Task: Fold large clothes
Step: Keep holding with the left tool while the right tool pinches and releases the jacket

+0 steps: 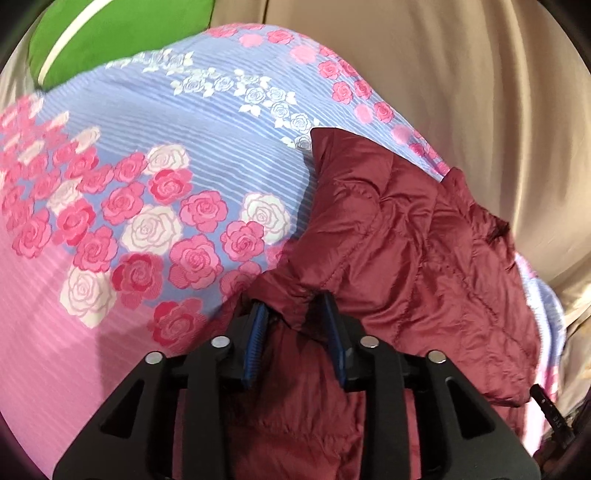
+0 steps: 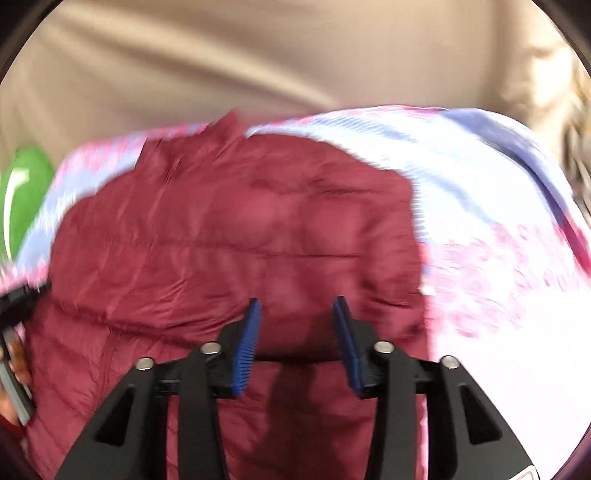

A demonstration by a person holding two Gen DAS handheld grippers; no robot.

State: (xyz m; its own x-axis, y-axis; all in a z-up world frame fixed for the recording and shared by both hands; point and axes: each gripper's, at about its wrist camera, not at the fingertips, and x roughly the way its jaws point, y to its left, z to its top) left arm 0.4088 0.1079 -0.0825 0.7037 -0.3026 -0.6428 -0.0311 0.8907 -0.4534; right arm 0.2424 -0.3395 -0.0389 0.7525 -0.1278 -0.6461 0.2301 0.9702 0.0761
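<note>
Beige curtains point(image 1: 461, 74) hang behind a bed whose rose-print bedsheet point(image 1: 147, 192) carries a maroon puffer jacket point(image 1: 406, 240) near its far edge, with a green pillow point(image 1: 110, 33) at one corner. The left hand-held gripper point(image 1: 295, 310) pinches a jacket edge between narrowed jaws. The right hand-held gripper point(image 2: 297, 314) hovers wide over the quilted panel, gripping nothing. To fold cleanly, I'd draw the pinched edge across flat while the right pins the middle.

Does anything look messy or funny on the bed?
Nothing is broken or spilled. The red jacket lies rumpled and slanted on the flowery bedsheet, with a flap bunched between the left claw's pads. The right claw hangs open above it.
</note>
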